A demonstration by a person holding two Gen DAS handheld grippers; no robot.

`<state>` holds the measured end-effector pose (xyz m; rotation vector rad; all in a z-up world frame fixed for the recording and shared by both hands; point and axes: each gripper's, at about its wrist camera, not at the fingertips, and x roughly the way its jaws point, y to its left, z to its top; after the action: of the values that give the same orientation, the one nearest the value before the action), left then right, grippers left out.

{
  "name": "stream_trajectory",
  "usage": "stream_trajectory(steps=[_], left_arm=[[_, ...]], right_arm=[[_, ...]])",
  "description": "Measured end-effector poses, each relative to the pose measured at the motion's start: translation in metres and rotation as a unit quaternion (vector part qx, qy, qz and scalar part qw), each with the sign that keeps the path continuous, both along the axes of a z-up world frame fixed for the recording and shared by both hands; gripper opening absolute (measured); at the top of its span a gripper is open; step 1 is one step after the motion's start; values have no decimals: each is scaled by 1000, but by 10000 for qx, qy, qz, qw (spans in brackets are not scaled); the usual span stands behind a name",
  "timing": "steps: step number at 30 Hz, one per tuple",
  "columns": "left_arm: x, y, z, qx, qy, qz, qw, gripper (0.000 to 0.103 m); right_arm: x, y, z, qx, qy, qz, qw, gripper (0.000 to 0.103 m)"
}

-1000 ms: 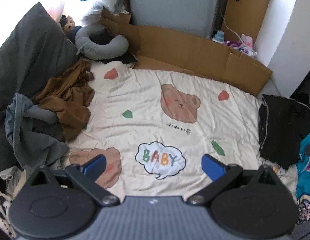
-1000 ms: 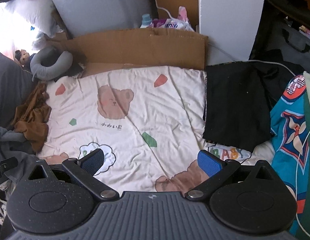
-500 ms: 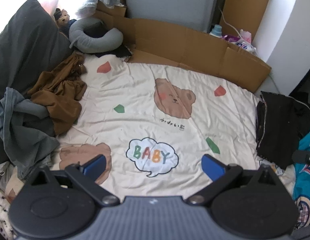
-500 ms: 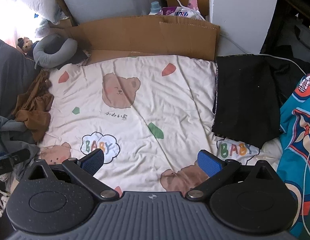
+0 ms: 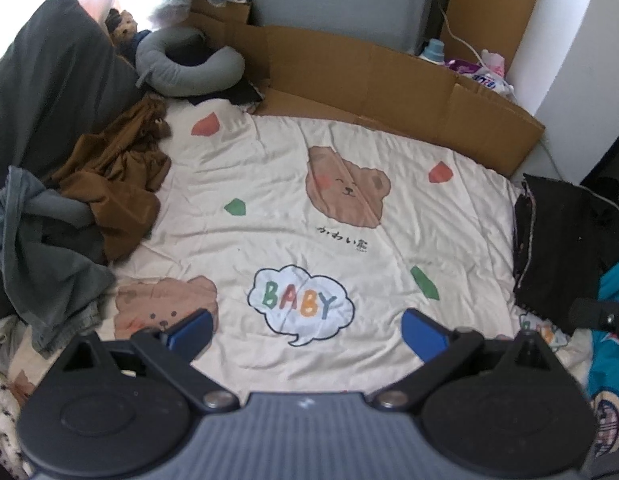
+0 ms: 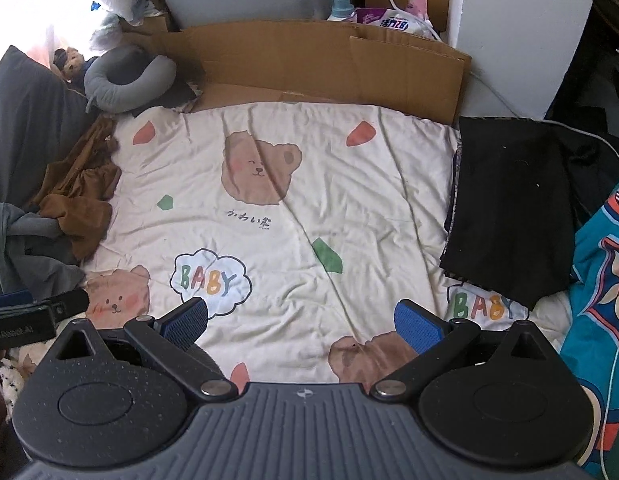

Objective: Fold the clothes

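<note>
Both grippers hover over the quilt, jaws wide, nothing held: left gripper, right gripper. The unfolded clothes sit heaped at the quilt's left edge, a brown garment lying partly over a grey one. A black piece lies flat at the right edge, apparently folded already. Next pick looks like the brown one: go for a hem or shoulder, not the bunched middle, and lift it clear of the grey before spreading it mid-quilt.
</note>
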<state>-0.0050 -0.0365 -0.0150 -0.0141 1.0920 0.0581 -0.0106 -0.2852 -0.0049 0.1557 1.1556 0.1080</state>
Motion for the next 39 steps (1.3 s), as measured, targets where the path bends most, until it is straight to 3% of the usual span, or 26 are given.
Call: stream_trajectory(steps=[5,9,19,39], left_arm=[[-1,-8,2,109,-124,-18,9999,95],[2,-10,-3,105,34,-32,9999,91],[-2,-13,0,61,-56,-90,9999,87],[-3,-16,8,225,-162,-119,9995,92]], right_arm=[[5,5,0,20,23,43,10000,102],[7,8,-2,-14,59,85,9999,102],[8,14,-4,-49,123,119,9998,102],[9,16,-5,-50,140,123,9998,102]])
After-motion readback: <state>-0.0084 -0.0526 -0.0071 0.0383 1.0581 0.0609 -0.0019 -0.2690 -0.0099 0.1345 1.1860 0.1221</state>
